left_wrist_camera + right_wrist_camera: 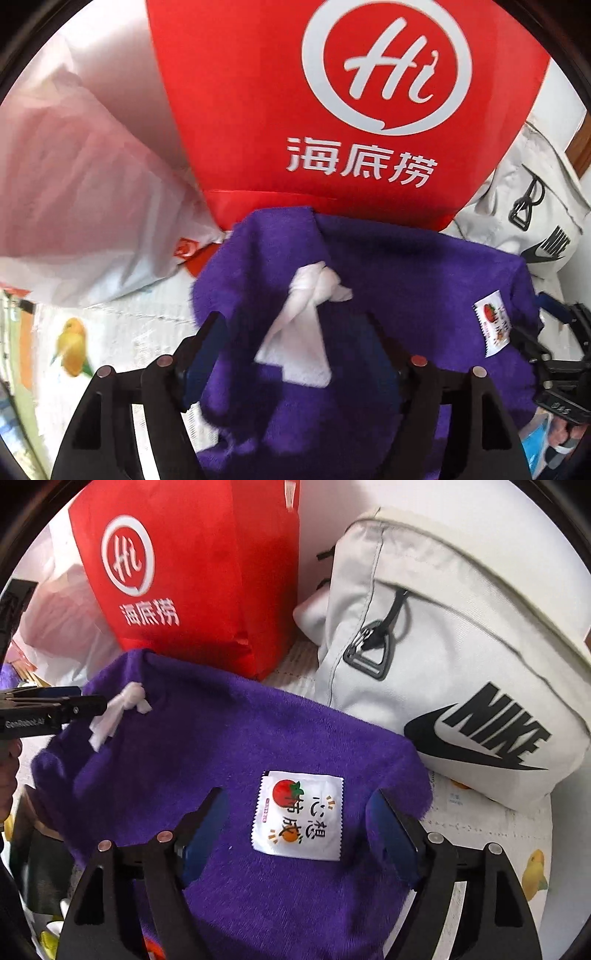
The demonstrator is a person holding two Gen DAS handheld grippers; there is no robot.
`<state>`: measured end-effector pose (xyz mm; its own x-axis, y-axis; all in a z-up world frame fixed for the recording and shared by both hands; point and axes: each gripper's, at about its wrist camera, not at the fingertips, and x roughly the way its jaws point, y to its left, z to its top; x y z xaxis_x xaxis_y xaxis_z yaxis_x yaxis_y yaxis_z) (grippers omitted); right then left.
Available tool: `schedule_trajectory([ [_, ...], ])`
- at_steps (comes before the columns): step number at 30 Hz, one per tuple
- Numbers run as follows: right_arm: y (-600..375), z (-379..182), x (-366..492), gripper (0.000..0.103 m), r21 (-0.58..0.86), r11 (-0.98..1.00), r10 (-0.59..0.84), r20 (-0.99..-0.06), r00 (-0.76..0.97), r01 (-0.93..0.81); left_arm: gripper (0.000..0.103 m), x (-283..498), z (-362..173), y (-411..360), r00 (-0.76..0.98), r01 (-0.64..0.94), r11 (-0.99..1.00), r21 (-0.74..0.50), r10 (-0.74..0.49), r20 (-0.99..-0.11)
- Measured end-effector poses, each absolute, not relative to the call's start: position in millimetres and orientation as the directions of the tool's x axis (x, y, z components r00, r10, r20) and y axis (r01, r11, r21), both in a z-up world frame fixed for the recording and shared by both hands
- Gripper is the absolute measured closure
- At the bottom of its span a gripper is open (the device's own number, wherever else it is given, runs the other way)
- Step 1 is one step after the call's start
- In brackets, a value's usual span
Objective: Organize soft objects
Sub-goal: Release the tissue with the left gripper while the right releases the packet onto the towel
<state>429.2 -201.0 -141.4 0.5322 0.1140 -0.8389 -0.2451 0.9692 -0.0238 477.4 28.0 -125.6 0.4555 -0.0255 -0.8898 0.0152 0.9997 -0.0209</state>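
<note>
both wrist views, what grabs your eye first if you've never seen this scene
The fluffy purple cloth pouch fills the middle, with a white drawstring knot near its top and a white sewn label showing a tomato on its front. Right behind it stands a bright red paper bag with a white Hi logo. To the right leans a pale grey Nike backpack.

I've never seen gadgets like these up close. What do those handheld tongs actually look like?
Each pair of tongs is matte black plastic. The right tongs have two tapered fingers lined with blue pads, cut-out slots in the frame and small round metal pins. The left tongs match them, and from the side the body carries white lettering reading GenRobot.AI.
</note>
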Motion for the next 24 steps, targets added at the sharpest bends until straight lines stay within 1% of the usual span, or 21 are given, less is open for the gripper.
schedule_trajectory([
  [3,-202,-127,416,0.024,-0.024,0.97,0.117,-0.824,0.555,-0.24,0.031,459,-111,26,0.495,0.027,0.999,0.026,0.01,-0.869],
  [7,-198,-105,397,0.023,-0.006,0.97,0.14,-0.804,0.578,-0.243,0.031,425,-87,27,0.579,0.05,0.999,0.017,-0.015,-0.815],
  [15,-194,-79,337,0.023,-0.002,0.967,0.16,-0.771,0.617,-0.254,0.031,358,-62,38,0.568,0.036,0.998,-0.052,-0.063,-0.821],
  [19,-190,-74,302,0.023,0.023,0.966,0.183,-0.76,0.623,-0.256,0.031,336,-67,44,0.568,0.048,0.996,-0.075,-0.089,-0.818],
  [24,-186,-74,255,0.023,0.037,0.963,0.203,-0.755,0.624,-0.268,0.031,279,-66,43,0.565,0.082,0.992,-0.096,-0.126,-0.816],
])
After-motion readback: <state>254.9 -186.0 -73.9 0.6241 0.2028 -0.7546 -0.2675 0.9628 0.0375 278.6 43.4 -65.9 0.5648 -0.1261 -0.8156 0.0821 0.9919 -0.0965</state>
